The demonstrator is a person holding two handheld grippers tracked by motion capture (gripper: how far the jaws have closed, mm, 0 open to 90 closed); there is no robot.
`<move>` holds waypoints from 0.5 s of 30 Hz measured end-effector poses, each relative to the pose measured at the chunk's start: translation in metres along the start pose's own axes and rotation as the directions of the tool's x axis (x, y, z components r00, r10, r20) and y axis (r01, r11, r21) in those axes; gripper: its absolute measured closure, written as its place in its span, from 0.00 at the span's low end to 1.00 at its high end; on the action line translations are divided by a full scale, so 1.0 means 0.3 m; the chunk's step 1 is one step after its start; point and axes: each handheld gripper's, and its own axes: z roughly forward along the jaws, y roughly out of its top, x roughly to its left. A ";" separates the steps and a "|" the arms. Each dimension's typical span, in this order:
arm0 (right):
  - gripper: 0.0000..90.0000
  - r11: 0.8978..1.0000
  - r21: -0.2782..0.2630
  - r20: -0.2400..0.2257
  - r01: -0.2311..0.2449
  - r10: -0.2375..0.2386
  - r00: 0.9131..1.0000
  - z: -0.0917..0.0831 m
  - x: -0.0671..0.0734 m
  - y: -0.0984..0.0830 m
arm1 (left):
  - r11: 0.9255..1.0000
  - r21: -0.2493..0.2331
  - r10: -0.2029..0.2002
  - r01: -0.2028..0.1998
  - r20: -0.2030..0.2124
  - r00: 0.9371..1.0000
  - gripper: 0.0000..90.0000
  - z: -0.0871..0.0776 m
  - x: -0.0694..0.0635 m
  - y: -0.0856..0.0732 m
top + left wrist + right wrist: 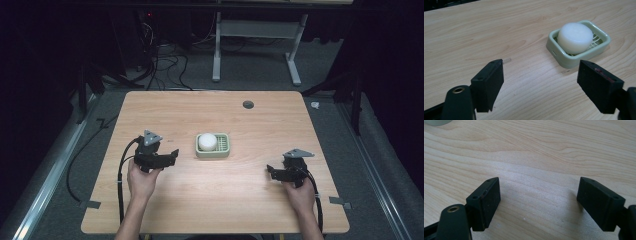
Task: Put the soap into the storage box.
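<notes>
A round white soap bar (pixel 206 141) (pixel 575 37) lies in a pale green slotted soap dish (pixel 225 150) (pixel 564 60) at the middle of the wooden table (pixel 215 200). My left gripper (pixel 172 155) (pixel 540 82) is held to the left of the dish, pointing toward it, jaws wide open with nothing between them. My right gripper (pixel 270 171) (pixel 537 202) hovers low over bare wood at the right front, also open and empty, pointing left.
A dark round grommet (pixel 248 104) sits near the table's far edge. Cables trail from both grippers off the front of the table. Beyond the far edge, a white frame (pixel 257 30) and loose cables stand on the grey floor.
</notes>
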 end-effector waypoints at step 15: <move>0.22 1.000 0.000 0.000 0.001 -0.001 1.000 0.000 0.000 0.000 | 1.000 0.002 -0.019 0.019 -0.008 1.000 0.24 -0.014 0.005 -0.042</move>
